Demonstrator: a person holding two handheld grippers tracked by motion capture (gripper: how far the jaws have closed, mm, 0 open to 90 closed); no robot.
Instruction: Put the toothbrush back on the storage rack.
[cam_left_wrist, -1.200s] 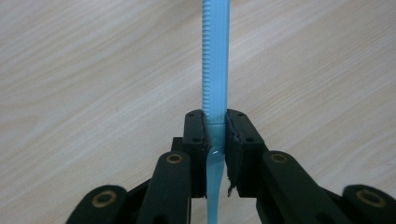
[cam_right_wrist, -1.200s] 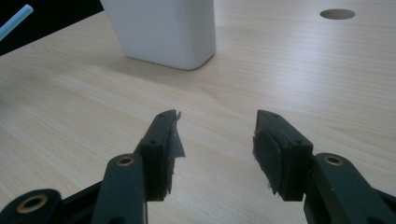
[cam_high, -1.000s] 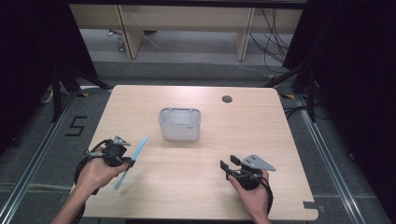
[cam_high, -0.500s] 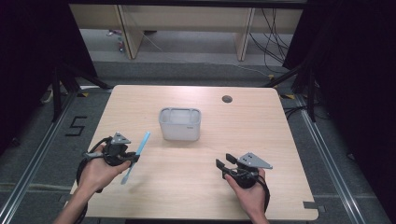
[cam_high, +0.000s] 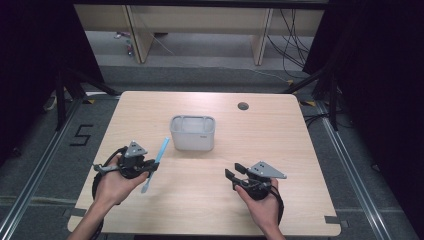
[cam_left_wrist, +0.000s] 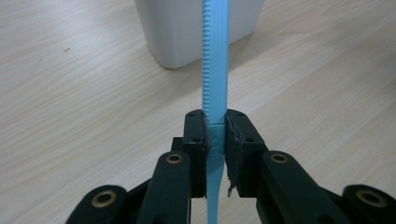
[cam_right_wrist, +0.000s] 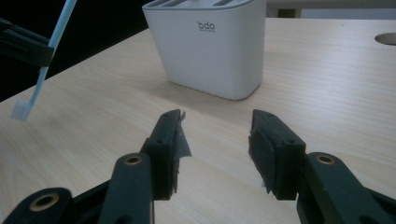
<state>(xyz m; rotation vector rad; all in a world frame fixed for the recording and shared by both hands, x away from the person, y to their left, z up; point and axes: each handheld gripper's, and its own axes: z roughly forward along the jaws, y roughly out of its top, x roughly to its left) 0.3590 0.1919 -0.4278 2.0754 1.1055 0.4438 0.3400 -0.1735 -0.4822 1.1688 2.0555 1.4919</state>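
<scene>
A light blue toothbrush (cam_high: 162, 149) with a white head is clamped by its handle in my left gripper (cam_high: 150, 168), which is shut on it at the table's front left. In the left gripper view the toothbrush (cam_left_wrist: 215, 56) runs straight up from the pads toward the white holder (cam_left_wrist: 177, 32). The white slotted holder (cam_high: 192, 133) stands upright mid-table, apart from both grippers. My right gripper (cam_high: 232, 173) rests at the front right, open with nothing between its jaws, which have just been closing a little. Its own view shows my right gripper (cam_right_wrist: 215, 128) pointing at the holder (cam_right_wrist: 210, 46), with the toothbrush (cam_right_wrist: 51, 42) at the left.
The wooden table (cam_high: 280, 135) has a round cable hole (cam_high: 243, 106) at the back right. Dark floor and shelving lie beyond the far edge. Bare wood lies between the grippers and around the holder.
The left gripper has shifted slightly toward the holder with the toothbrush. The right gripper's jaws stand a bit narrower than before.
</scene>
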